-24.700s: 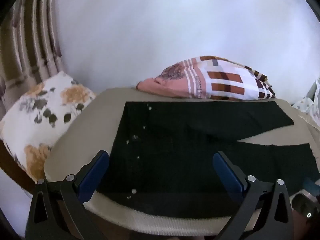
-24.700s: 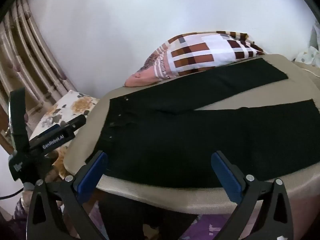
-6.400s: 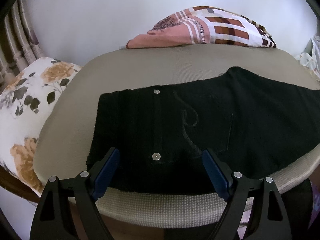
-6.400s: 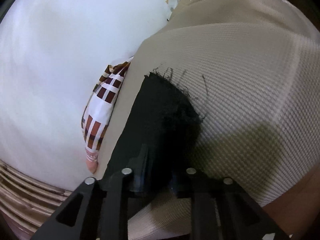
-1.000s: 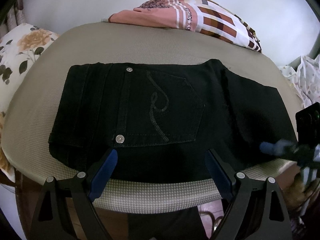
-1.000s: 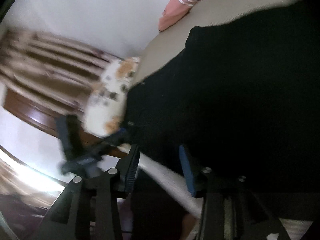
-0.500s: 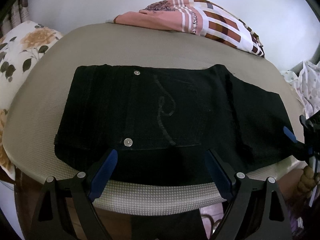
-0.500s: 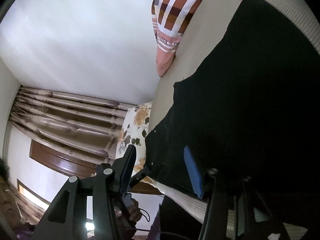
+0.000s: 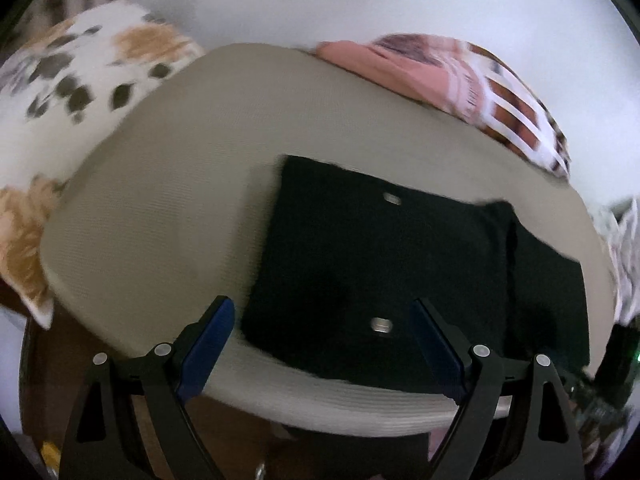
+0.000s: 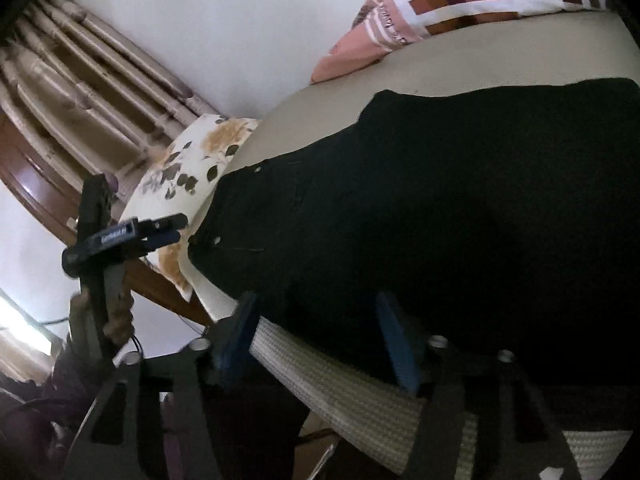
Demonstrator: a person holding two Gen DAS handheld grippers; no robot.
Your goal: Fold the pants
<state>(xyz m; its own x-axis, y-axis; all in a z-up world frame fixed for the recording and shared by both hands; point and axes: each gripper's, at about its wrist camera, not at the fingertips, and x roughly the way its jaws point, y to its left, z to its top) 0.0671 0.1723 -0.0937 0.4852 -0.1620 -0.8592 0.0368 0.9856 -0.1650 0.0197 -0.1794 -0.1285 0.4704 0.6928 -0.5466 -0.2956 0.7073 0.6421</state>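
1. The black pants (image 9: 400, 272) lie folded into a compact block on the beige cushion (image 9: 180, 208), near its front edge, two metal rivets showing on the top layer.
2. My left claw (image 9: 324, 332) hangs spread wide over that front edge, pinching nothing.
3. My right claw (image 10: 320, 328) has just been opening; its blue pads hold no cloth.
4. Beyond lie a plaid cloth (image 9: 500, 84) and a floral pillow (image 9: 72, 92).

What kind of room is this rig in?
Likely a bedroom or living room at home: a floral pillow and a plaid cushion sit beside the padded beige surface, with curtains along the white wall.
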